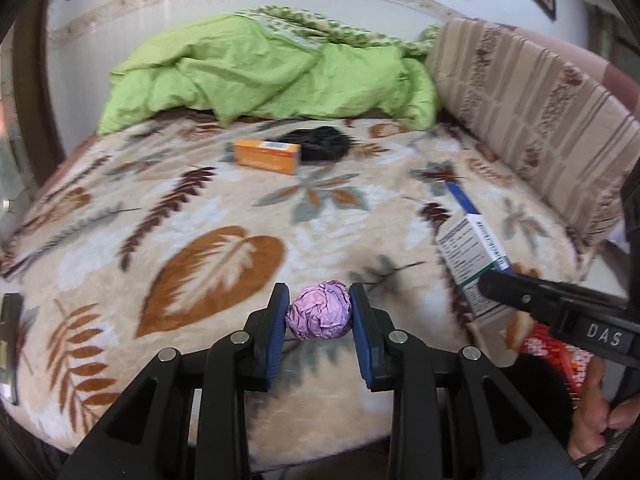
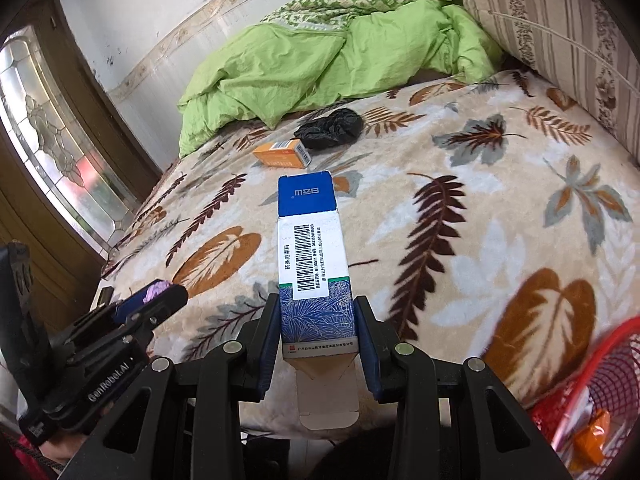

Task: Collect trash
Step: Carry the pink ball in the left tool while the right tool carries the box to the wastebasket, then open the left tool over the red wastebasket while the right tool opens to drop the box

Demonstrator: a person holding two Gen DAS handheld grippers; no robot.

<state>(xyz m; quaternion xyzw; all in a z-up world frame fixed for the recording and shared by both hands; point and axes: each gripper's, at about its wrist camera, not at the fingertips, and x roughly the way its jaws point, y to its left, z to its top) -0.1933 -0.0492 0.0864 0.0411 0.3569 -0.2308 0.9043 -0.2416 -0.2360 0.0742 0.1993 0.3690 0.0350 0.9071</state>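
My left gripper [image 1: 319, 312] is shut on a crumpled purple paper ball [image 1: 320, 315], held just above the leaf-patterned blanket [image 1: 224, 200] near the bed's front edge. My right gripper [image 2: 317, 334] is shut on a blue and white carton [image 2: 310, 256] with a barcode, its near flap hanging open. From the left wrist view the carton [image 1: 474, 256] and the right gripper's arm show at the right. In the right wrist view the left gripper [image 2: 160, 300] appears at lower left with the purple ball [image 2: 157, 290]. An orange box [image 1: 267, 156] and a black crumpled bag [image 1: 322, 143] lie farther back on the bed.
A rumpled green duvet [image 1: 272, 76] is piled at the bed's far end. A striped cushion [image 1: 532, 120] lines the right side. A red mesh basket [image 2: 600, 392] with wrappers inside stands at the lower right, below the bed edge. A wooden door with patterned glass [image 2: 48, 140] is at the left.
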